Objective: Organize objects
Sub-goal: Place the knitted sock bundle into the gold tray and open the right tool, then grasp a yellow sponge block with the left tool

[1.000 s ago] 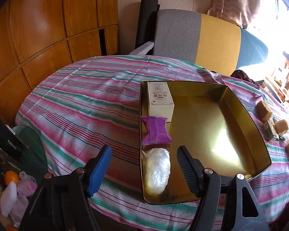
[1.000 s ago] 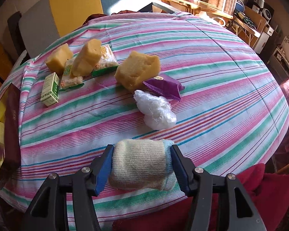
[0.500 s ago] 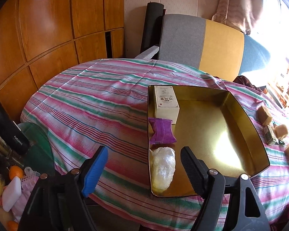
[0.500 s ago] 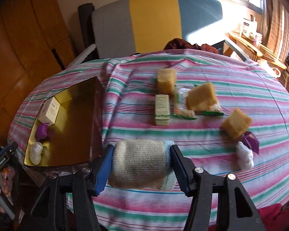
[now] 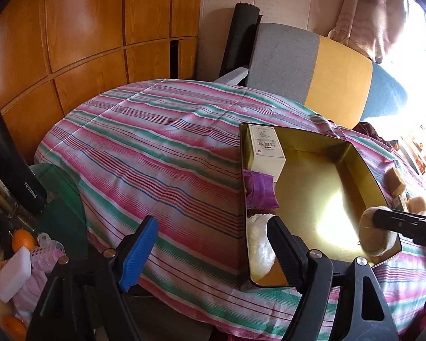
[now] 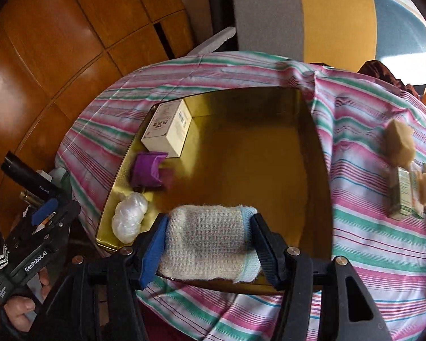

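Observation:
A gold tray (image 5: pixel 366 167) (image 6: pixel 315 153) lies on the striped tablecloth. Along its left side it holds a white box (image 5: pixel 265 149) (image 6: pixel 167 130), a purple packet (image 5: pixel 260 189) (image 6: pixel 149 170) and a white plastic bundle (image 5: pixel 260 251) (image 6: pixel 129 221). My right gripper (image 6: pixel 208 244) is shut on a rolled knit cloth (image 6: pixel 207 241) and holds it over the tray's near edge; the roll also shows in the left wrist view (image 5: pixel 376 233). My left gripper (image 5: pixel 213 244) is open and empty, off the table's near-left edge, with the right finger in front of the bundle.
Yellow sponges (image 6: pixel 400 142) and a green carton (image 6: pixel 404 196) lie on the cloth right of the tray. A grey, yellow and blue chair (image 5: pixel 312 65) stands behind the table. A black flask (image 5: pixel 11 167) and small clutter (image 5: pixel 14 258) sit at the left.
My right gripper has swung left with the knit roll, from over the tablecloth to over the tray's near edge. My left gripper has drawn back and to the left from the tray.

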Motion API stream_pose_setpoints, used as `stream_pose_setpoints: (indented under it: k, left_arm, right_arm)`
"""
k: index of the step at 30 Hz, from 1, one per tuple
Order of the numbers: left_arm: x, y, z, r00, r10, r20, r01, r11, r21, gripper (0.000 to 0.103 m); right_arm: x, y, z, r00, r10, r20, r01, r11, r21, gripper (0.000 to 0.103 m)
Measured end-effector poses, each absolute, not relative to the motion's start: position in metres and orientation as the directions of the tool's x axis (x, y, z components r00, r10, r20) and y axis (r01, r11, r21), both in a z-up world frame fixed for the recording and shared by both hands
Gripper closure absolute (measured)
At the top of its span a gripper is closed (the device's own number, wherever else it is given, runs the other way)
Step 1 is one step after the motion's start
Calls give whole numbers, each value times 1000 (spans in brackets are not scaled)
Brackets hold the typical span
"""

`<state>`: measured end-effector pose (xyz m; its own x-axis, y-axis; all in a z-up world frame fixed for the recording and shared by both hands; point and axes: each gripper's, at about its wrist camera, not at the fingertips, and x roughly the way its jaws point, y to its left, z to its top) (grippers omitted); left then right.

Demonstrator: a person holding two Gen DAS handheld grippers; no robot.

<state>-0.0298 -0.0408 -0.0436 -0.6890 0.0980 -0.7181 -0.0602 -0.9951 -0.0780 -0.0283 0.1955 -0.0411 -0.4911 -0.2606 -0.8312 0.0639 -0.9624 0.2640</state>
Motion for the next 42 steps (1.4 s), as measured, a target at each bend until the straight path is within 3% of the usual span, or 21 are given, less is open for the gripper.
stream_pose_setpoints:
  k: [6,11,18,30,42]
  left_arm:
    - [-31,-62,-50,-683,65,-727,-2,-996,-87,23]
    - [-30,-72,-54,-682,49,-730,17,-996,-83,21]
    - [-29,-65,-54,-681,68,-729,-7,-996,-86,20]
    - [-23,-34,-41,-689,134,-712,-104,-991,-85,14]
    - [-21,34,-24,-675,228,-702,-276,-960,-46,13]
  right_arm:
    - [-49,160,-68,-415,-309,-856,62,-948,313,42]
    - [-50,142,-91,-317,-447,-836,84,-892,445,40]
    - [-34,155,-76,-391,-470,-792,100,-877,470,37]
    - [5,205,-41,-568,-303,-766,60,-943,328,36]
    - [45,337,-44,-613,-122,-781,-206,-929,307,36]
